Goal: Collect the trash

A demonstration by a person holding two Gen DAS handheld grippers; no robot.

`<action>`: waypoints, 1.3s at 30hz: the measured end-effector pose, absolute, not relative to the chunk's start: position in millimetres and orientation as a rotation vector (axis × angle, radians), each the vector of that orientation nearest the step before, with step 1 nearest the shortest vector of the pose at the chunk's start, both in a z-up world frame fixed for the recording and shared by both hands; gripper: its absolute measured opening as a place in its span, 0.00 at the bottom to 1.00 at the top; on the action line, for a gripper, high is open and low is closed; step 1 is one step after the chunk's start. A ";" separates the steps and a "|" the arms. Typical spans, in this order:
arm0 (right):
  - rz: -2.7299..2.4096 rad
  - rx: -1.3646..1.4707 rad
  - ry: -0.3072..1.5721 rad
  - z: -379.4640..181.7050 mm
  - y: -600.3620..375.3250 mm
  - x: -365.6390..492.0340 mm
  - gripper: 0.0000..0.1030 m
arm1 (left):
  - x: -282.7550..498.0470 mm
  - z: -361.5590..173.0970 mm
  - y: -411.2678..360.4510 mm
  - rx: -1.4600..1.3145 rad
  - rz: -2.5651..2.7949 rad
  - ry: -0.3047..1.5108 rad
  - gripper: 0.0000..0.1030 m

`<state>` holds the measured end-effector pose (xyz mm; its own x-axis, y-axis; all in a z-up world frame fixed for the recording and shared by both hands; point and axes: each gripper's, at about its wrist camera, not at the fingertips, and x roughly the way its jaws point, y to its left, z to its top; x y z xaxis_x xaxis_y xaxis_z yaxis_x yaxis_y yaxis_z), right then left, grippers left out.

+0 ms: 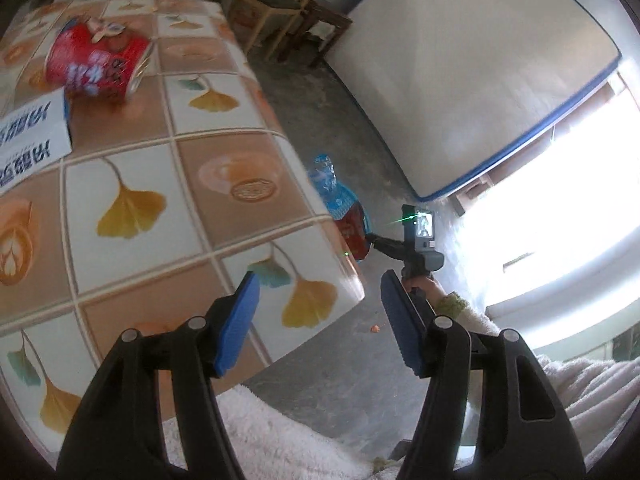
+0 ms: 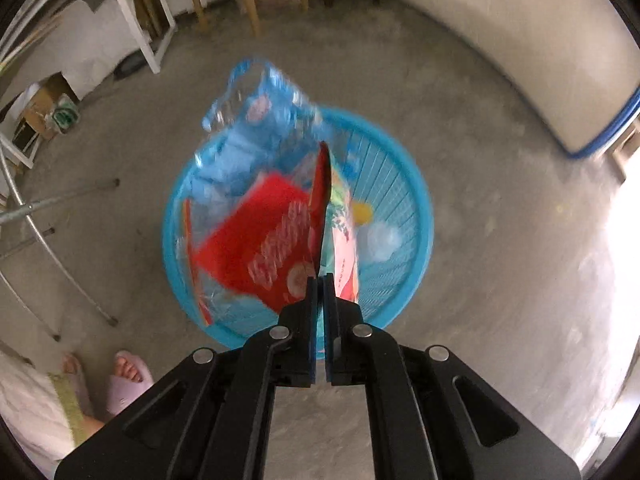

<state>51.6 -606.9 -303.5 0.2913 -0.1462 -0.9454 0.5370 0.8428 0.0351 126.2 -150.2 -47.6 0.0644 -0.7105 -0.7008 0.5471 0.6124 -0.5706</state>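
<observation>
Left wrist view first, reading from its left edge: a white box with blue lettering lies on my counter, which wears a tiled cloth printed with ginkgo leaves and coffee cups. Just beside the box, further back, a red instant-noodle cup lies on its side with some crumpled scrap on top of it. Lower down, my left gripper hangs over the counter's near corner; its jaws stand apart, blue pads facing each other, with nothing between them. Past the counter's edge I see a blue plastic bag and a red packet hanging from the tip of my right gripper, with a hand on its handle and a fuzzy white sleeve behind. A white mattress with blue piping leans further right, beside a glaring bright opening.

Right wrist view, from the left: two feet in pink slippers stand on the concrete floor near metal frame legs. In the middle sits a blue slatted basket, with a yellowish scrap and something pale inside. Above it, my right gripper has its jaws closed on the edge of the red packet, which hangs blurred over the basket's opening together with the clear blue bag and a pinkish wrapper just to its right.
</observation>
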 end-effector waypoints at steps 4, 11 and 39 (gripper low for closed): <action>-0.518 0.408 1.231 -315.6 -613.5 55.2 0.09 | 123.5 -45.1 -143.4 -0.175 -0.968 1.159 0.61; -0.474 0.381 1.334 -355.0 -605.4 79.8 0.07 | 129.5 -53.0 -139.2 -0.161 -0.973 1.177 0.61; -0.671 0.562 1.144 -272.6 -618.0 -0.8 0.58 | 131.3 -46.4 -119.7 -0.192 -0.986 1.142 0.66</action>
<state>-0.8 -618.0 -272.6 0.2624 -0.1926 -0.9455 0.7314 0.6788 0.0647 131.3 -119.7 -46.4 0.0649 -0.7378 -0.6719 0.5573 0.5853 -0.5889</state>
